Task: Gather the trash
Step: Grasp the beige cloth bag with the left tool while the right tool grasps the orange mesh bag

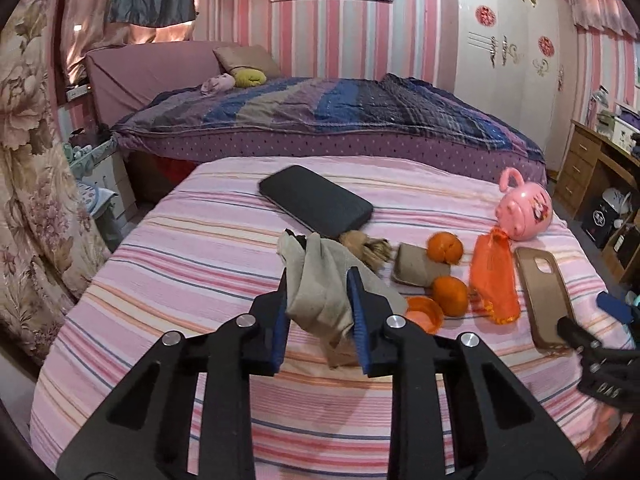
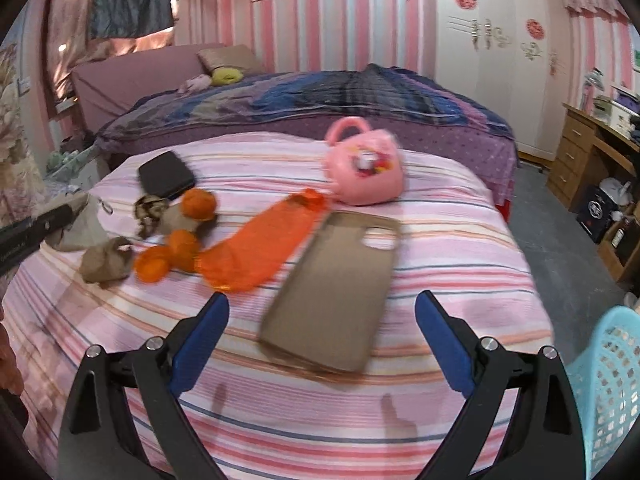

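My left gripper [image 1: 320,276] pinches one crumpled grey paper [image 1: 320,284] between its blue pads, held just above the striped cloth [image 1: 180,264]. Ahead and to its right I count two oranges [image 1: 445,247], one orange peel cup [image 1: 425,313], one orange net bag [image 1: 493,280] and one flattened cardboard piece [image 1: 416,269]. My right gripper [image 2: 322,308] is spread wide, with one brown phone case [image 2: 332,288] lying between its fingers. One blue basket [image 2: 604,384] sits at its lower right.
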Demonstrator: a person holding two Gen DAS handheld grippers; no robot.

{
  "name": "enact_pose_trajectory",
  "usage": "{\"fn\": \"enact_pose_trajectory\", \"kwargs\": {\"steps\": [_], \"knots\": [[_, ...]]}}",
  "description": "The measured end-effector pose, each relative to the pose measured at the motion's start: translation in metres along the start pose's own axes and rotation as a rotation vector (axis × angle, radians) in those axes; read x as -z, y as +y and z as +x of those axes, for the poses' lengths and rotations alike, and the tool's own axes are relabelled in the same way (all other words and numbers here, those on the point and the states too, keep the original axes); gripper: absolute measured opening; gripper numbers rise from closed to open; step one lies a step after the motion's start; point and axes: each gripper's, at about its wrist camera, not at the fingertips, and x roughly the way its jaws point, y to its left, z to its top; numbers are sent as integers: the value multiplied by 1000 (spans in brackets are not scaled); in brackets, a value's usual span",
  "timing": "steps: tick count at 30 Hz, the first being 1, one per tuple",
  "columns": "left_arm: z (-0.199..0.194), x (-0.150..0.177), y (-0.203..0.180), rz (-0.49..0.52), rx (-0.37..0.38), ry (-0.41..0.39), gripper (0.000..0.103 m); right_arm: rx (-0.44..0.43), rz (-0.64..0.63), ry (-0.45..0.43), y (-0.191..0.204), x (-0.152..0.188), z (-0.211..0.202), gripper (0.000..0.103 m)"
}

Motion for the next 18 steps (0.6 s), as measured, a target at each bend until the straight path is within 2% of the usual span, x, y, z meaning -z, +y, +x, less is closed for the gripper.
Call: {"fn": "enact_pose_trajectory", "kwargs": {"steps": [3, 8, 10, 11, 15, 17, 18], "knots": [[-2, -2, 12, -14, -24, 3, 26, -1, -79, 3, 27, -4, 10, 91], [1, -3, 28, -51, -45, 14, 26, -21, -175, 40, 57, -10, 27, 76], [2, -3, 33, -67, -52, 25, 26, -27, -202, 80, 66, -11, 39, 73], [3, -3, 35, -72, -55, 28, 25, -31, -206, 96, 68, -11, 42, 65], [6, -3, 36, -80, -62, 31, 25, -56, -170, 157, 67, -17, 57, 48], [8, -4, 32, -73, -63, 33, 25, -59, -166, 163, 69, -18, 60, 34], [8, -4, 30, -66, -66, 32, 25, -56, -168, 155, 70, -19, 60, 31]]}}
